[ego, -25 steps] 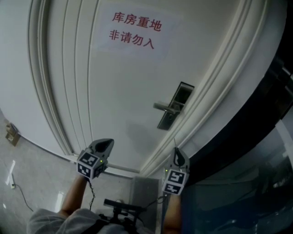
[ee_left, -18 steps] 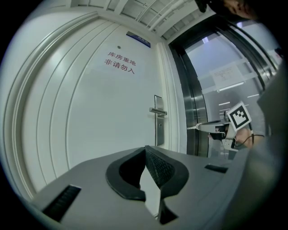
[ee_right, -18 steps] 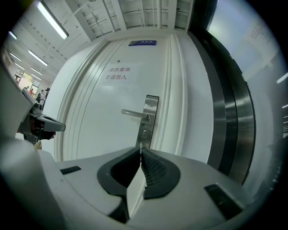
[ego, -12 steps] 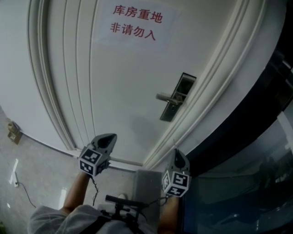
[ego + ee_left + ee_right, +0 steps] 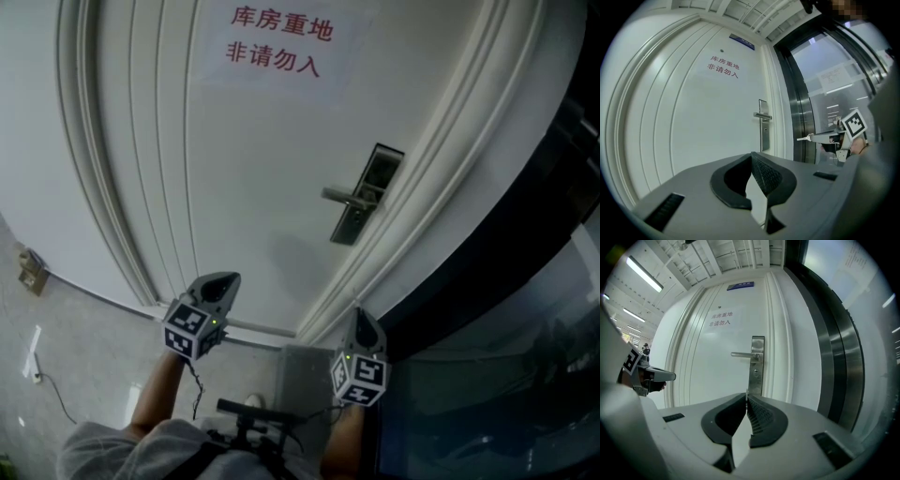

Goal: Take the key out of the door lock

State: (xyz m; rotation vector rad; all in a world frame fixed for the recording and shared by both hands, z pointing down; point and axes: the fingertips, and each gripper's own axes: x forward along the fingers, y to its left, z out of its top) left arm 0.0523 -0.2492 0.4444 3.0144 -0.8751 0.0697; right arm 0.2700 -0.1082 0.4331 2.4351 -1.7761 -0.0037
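Shifted since a second ago: lock plate [image 5: 361, 202] sits slightly higher and further right in the head view; left tool [image 5: 221, 284] slightly raised.
Left tool: clenched, nothing between its jaws, held low before the white door [image 5: 253, 169].
Right tool [image 5: 364, 317]: clenched on the key [image 5: 806, 138], which projects from its tips, well apart from the lock plate.
Lever handle [image 5: 343, 196]: horizontal, on the plate.
Paper sign [image 5: 277, 47], red characters: on the door, above the lock plate.
Both tools point at the door.
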